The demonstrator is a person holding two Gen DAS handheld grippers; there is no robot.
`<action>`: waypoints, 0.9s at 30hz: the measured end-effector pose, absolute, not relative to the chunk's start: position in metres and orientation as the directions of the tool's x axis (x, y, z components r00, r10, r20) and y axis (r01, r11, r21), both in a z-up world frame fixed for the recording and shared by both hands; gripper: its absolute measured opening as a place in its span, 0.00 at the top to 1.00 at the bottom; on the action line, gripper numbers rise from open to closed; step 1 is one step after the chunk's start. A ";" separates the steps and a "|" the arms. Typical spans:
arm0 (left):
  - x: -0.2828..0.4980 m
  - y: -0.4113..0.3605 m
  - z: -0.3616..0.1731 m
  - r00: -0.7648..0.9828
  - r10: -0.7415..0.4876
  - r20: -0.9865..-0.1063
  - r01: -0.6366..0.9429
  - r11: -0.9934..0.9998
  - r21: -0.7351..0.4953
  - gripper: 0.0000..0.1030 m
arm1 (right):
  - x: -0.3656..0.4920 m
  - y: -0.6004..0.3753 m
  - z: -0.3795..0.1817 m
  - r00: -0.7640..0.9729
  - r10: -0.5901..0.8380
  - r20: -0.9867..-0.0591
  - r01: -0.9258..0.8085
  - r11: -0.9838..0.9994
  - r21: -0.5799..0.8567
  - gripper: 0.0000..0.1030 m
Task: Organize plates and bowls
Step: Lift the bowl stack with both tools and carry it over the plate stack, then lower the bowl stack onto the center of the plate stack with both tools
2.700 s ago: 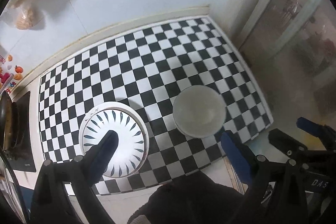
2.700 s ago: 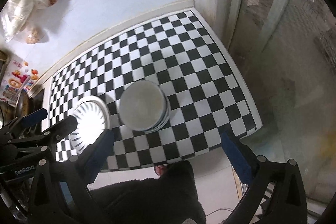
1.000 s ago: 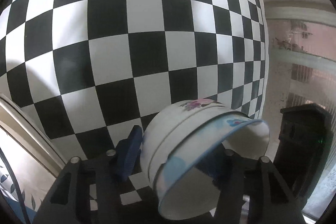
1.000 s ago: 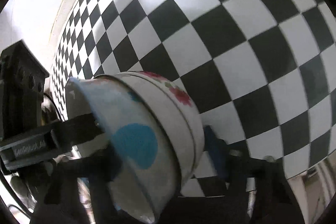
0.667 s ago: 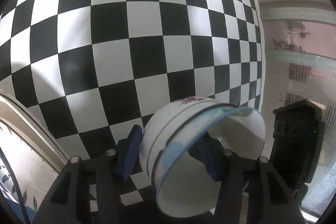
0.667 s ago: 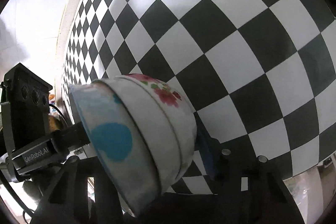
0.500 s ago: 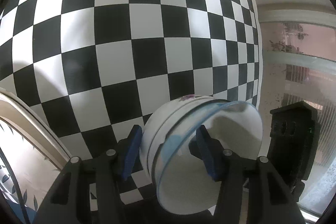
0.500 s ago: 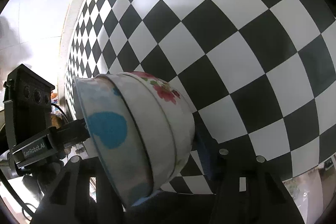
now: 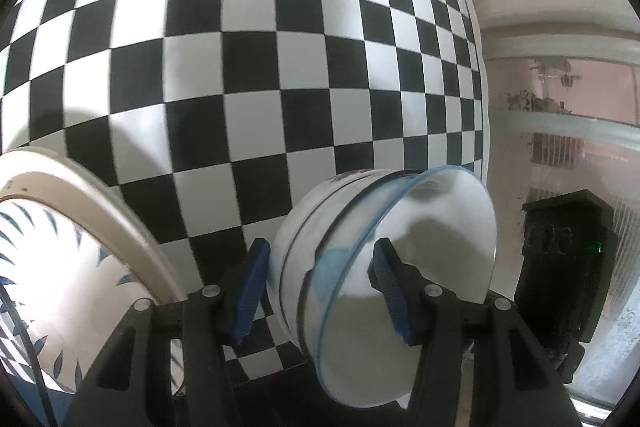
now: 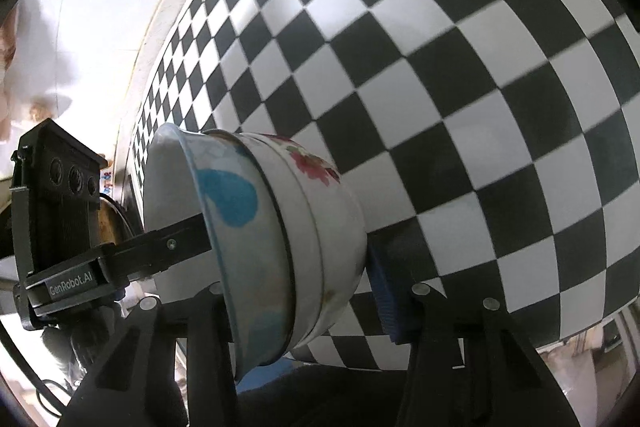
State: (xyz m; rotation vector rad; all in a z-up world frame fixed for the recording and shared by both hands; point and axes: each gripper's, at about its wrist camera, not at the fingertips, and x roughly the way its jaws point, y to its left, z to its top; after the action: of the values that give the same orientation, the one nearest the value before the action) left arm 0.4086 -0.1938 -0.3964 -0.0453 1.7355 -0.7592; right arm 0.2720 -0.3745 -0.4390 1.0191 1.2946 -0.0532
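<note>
Both grippers, left (image 9: 320,283) and right (image 10: 296,291), grip the bowls (image 9: 380,267) with their fingers, right closing, beside the plate (image 9: 80,267), not yet put away.

The left gripper (image 9: 320,285) is pointed steeply down, its jaws clamped at about half width. The right gripper (image 10: 298,301) is angled likewise, its jaws closing.

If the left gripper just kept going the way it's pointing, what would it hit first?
Probably the black-and-white checkered mat. The left gripper clamps the stack of white nested bowls, tilted on edge, and only mat shows ahead; depth is unclear.
</note>
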 end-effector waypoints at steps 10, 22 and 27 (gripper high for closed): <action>0.422 -0.138 -0.362 -0.240 -0.454 -0.858 0.310 0.802 -0.511 0.51 | 0.301 -0.332 -0.402 0.336 0.510 -0.792 0.463 0.642 0.611 0.53; 0.433 -0.037 -0.352 -0.132 -0.469 -0.873 0.181 0.855 -0.487 0.51 | 0.355 -0.235 -0.388 0.269 0.560 -0.784 0.315 0.718 0.621 0.53; 0.437 -0.009 -0.363 -0.120 -0.470 -0.874 0.136 0.864 -0.484 0.51 | 0.372 -0.207 -0.397 0.235 0.574 -0.785 0.279 0.734 0.620 0.53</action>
State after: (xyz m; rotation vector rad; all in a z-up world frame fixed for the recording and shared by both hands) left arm 0.4367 -0.0094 -0.3629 -0.2665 1.6140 -0.5271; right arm 0.3715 -0.2072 -0.3968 0.7777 1.3562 0.2327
